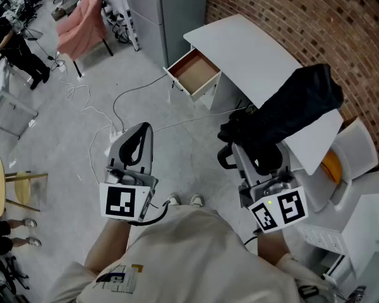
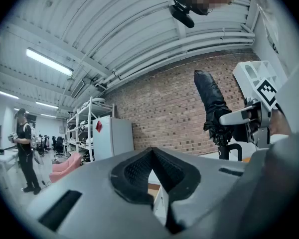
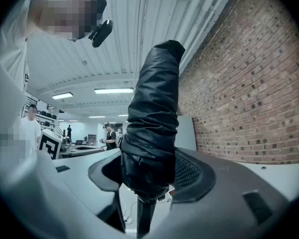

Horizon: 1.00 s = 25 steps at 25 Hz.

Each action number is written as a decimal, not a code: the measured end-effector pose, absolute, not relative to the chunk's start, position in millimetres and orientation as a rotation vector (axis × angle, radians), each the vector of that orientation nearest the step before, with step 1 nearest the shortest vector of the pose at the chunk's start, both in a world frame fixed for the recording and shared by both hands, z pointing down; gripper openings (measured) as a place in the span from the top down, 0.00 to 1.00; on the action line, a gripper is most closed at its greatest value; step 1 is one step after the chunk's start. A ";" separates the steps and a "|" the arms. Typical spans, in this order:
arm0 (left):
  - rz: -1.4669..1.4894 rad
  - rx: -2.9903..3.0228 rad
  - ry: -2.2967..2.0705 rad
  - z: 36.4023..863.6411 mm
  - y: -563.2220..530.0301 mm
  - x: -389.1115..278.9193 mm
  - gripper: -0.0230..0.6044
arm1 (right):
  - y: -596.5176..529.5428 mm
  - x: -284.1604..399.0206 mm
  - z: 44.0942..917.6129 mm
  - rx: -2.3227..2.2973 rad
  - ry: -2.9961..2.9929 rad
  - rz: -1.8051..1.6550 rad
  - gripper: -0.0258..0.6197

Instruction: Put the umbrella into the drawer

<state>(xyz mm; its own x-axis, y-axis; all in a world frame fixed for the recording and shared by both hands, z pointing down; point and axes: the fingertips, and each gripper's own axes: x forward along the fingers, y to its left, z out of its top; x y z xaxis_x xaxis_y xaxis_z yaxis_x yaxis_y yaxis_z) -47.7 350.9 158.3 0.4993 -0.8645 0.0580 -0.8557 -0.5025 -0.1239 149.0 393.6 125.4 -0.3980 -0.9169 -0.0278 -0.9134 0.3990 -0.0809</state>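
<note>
A folded black umbrella (image 1: 290, 109) sticks out over the white desk (image 1: 252, 49), and my right gripper (image 1: 265, 160) is shut on its lower part. Its hooked handle (image 1: 226, 156) hangs below the jaws. In the right gripper view the umbrella (image 3: 152, 118) fills the space between the pads of the right gripper (image 3: 149, 168). The desk's drawer (image 1: 194, 71) stands pulled out, its wooden bottom bare. My left gripper (image 1: 142, 131) hovers over the floor to the left, shut with nothing in it. In the left gripper view the left gripper (image 2: 150, 153) has its jaws together, with the umbrella (image 2: 212, 103) at the right.
Cables (image 1: 101, 115) trail over the grey floor in front of the drawer. A brick wall (image 1: 341, 30) runs behind the desk. White bins (image 1: 360, 150) stand at the right. A pink chair (image 1: 82, 17) and a person (image 1: 16, 43) are far off at the upper left.
</note>
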 end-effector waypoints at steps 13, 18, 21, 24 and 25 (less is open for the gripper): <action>-0.131 -2.645 1.511 155.2 344.4 -27.8 0.95 | 386.8 165.4 137.8 -1.666 2.605 -0.157 0.57; -0.122 -2.646 1.502 157.3 343.1 -13.8 0.95 | 384.9 171.5 143.6 -1.656 2.640 -0.164 0.57; -0.140 -2.647 1.507 161.9 342.4 -4.5 0.95 | 382.9 179.2 147.9 -1.641 2.651 -0.180 0.57; -0.149 -2.643 1.513 166.6 344.7 1.9 0.95 | 383.0 185.1 153.2 -1.634 2.665 -0.185 0.57; -0.157 -2.641 1.517 168.3 345.6 3.8 0.95 | 383.2 186.6 154.8 -1.629 2.671 -0.186 0.57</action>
